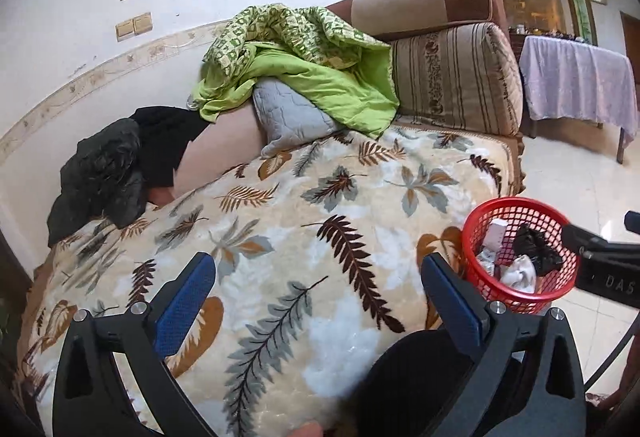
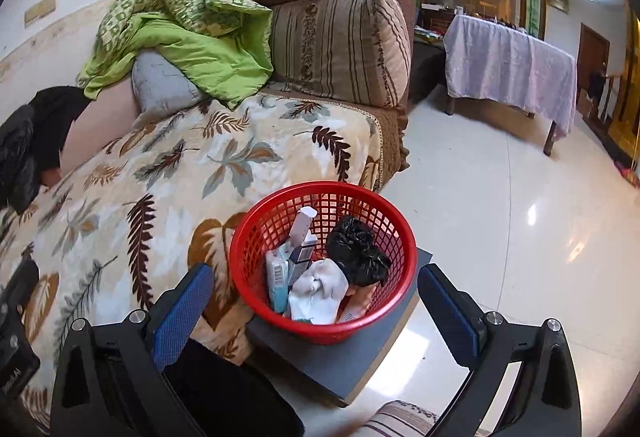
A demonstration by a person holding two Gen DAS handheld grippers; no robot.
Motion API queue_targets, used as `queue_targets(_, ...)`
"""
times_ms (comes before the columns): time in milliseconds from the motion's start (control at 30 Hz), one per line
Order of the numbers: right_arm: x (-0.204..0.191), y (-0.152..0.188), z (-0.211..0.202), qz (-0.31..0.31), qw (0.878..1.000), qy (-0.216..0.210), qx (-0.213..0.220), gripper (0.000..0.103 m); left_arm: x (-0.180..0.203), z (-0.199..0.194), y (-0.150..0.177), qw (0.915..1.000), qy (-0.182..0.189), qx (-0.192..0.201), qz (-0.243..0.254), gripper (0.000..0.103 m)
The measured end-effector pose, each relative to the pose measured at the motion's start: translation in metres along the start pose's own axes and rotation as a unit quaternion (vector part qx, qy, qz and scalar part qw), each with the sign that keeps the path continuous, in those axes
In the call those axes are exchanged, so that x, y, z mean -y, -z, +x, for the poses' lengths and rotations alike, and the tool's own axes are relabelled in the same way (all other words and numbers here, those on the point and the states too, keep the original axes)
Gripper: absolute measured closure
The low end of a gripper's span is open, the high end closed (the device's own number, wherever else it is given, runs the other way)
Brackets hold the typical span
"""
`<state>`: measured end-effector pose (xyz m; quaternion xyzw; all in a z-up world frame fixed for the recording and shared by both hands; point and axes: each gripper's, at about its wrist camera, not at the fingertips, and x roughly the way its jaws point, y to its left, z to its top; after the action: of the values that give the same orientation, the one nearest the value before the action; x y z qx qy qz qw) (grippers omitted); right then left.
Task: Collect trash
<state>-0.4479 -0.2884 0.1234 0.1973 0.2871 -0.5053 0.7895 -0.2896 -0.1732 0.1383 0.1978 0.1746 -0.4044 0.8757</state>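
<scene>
A red mesh basket [image 2: 324, 185] stands on a grey board [image 2: 340, 361] beside the sofa. Inside it lie a crumpled black plastic bag [image 2: 356, 251], a white wad [image 2: 320, 289], small boxes [image 2: 300, 241] and a light blue packet [image 2: 278, 277]. My right gripper [image 2: 314, 271] hangs just in front of the basket, open, its blue pads [image 2: 184, 309] wide apart with nothing pressed between them. My left gripper [image 1: 317, 259] is open over the leaf-patterned blanket [image 1: 320, 197], empty. In the left wrist view the red basket [image 1: 516, 201] is at the right, beside the black body of the right-hand tool [image 1: 600, 257].
On the sofa lie a green quilt [image 1: 304, 77], a grey pillow [image 1: 288, 117], black clothes [image 1: 120, 165] and a striped cushion [image 2: 344, 45]. A table with a lilac cloth [image 2: 508, 65] stands across the glossy tile floor [image 2: 520, 237].
</scene>
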Motion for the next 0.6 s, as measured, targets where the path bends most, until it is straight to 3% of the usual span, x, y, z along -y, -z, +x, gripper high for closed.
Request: queue_targets(600, -0.007, 0.003, -0.007, -0.01, 1.0, -0.001, 0.01, 0.0, 0.009, -0.003, -0.001, 0.9999, 0.006, -0.008, 0.01, 0.001)
